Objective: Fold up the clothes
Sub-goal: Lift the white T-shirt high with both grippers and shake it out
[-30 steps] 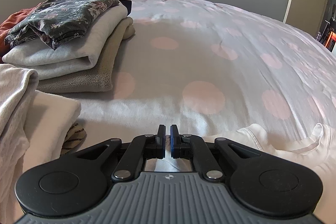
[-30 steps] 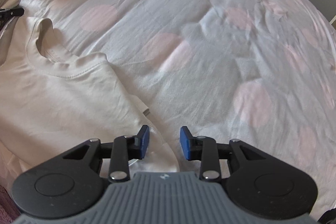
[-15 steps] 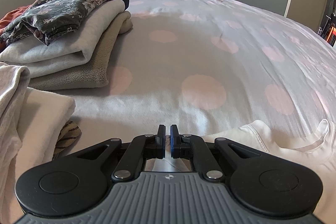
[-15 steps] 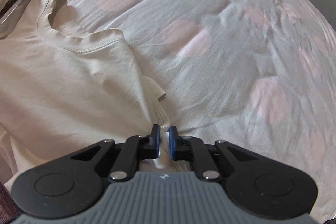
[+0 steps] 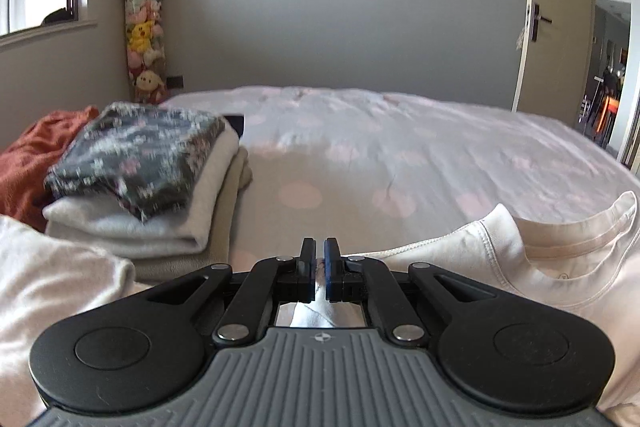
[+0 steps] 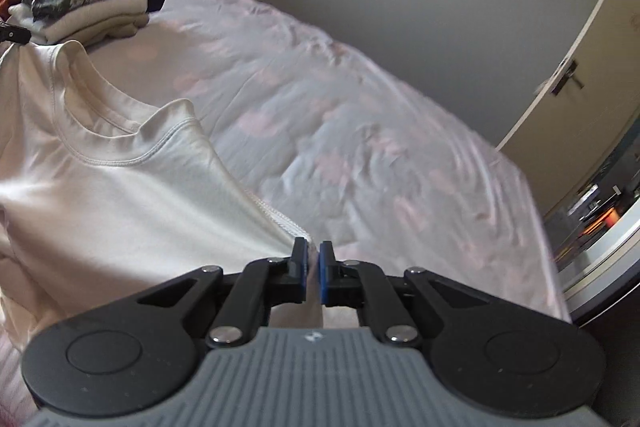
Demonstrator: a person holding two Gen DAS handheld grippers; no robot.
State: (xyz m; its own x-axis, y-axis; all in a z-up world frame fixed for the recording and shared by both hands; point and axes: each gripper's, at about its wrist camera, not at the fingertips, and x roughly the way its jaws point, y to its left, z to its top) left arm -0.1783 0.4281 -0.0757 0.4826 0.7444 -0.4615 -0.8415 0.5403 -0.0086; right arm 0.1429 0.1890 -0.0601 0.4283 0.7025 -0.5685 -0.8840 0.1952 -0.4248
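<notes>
A cream T-shirt hangs stretched between my two grippers above the pink-dotted bed. My left gripper is shut on one shoulder edge, with pale fabric showing between its pads. In the right wrist view the T-shirt spreads to the left, its neckline facing up. My right gripper pinches the other shoulder seam; its jaws are closing, with the fabric between them and the pads pressing on it. The left gripper shows at the far left edge, holding the far shoulder.
A stack of folded clothes topped by a dark floral piece sits on the bed's left side, next to an orange garment. Pale cloth lies at my near left. A column of plush toys and a door stand beyond.
Both grippers have risen and tilted up, lifting the shirt's shoulders off the bed. The right gripper went from open beside the sleeve to closed on the shoulder seam.
</notes>
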